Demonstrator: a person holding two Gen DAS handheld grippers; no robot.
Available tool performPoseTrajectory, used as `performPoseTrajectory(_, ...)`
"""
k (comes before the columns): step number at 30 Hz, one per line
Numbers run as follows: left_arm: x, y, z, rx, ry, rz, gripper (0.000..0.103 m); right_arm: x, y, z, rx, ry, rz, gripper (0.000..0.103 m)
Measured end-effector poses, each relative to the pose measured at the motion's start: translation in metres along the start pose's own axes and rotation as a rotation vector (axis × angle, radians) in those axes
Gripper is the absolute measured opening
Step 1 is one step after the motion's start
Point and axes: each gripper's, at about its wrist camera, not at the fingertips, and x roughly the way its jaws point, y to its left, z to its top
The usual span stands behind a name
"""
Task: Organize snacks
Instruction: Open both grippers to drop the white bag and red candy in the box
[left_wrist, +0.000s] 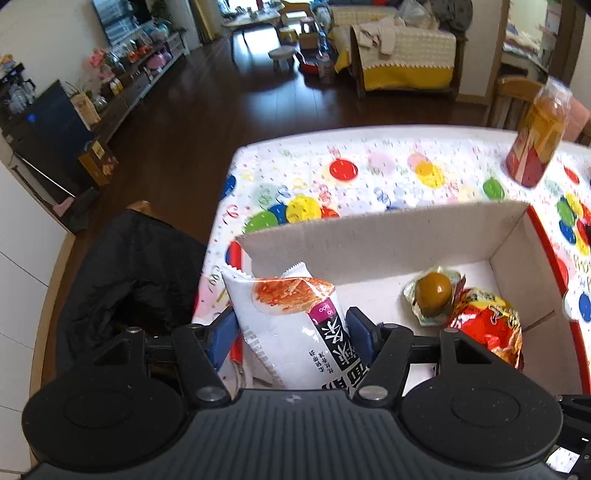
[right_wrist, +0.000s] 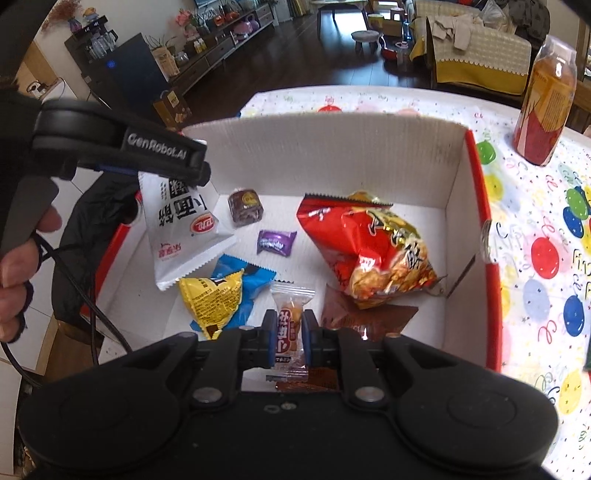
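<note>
My left gripper (left_wrist: 291, 328) is shut on a white snack bag (left_wrist: 291, 325) with an orange picture, held over the left end of the white cardboard box (left_wrist: 369, 236). The right wrist view shows that bag (right_wrist: 181, 229) hanging from the left gripper (right_wrist: 199, 170) above the box (right_wrist: 332, 147). My right gripper (right_wrist: 290, 332) is shut on a small clear-wrapped orange snack (right_wrist: 290, 328) over the near side of the box. Inside lie a red chip bag (right_wrist: 373, 247), a yellow packet (right_wrist: 212, 299), a blue packet (right_wrist: 255, 280), a purple candy (right_wrist: 275, 242) and a brown cake (right_wrist: 245, 206). A sealed brown egg (left_wrist: 434, 295) lies beside the red bag (left_wrist: 487, 328).
The box stands on a table with a balloon-print cloth (left_wrist: 369, 173). A red-labelled drink bottle (right_wrist: 545, 103) stands at the far right of the table. A chair with a dark jacket (left_wrist: 122, 280) is at the table's left. A person's hand (right_wrist: 18, 258) grips the left gripper's handle.
</note>
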Motion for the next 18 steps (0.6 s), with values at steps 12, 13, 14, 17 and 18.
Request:
performPoseTrajectory(12,0.013,0.002,-0.001,-0.039,0.099,-0.040,0.064,0.002,-0.003,-0.004,0.026,0.022,-0.017,0.025)
performPoseTrajectory(13,0.012,0.002,-0.001,-0.040,0.101,-0.041,0.064,0.001,-0.004,-0.005,0.029,0.020,-0.016,0.025)
performPoseTrajectory(14,0.011,0.002,-0.002,-0.043,0.104,-0.041,0.064,-0.001,-0.005,-0.005,0.031,0.017,-0.013,0.026)
performPoseTrajectory(17,0.007,0.004,-0.004,-0.058,0.107,-0.051,0.064,-0.007,-0.006,-0.005,0.035,0.008,-0.011,0.029)
performPoseTrajectory(18,0.006,0.004,-0.005,-0.062,0.105,-0.053,0.064,-0.009,-0.006,-0.006,0.037,0.003,-0.009,0.030)
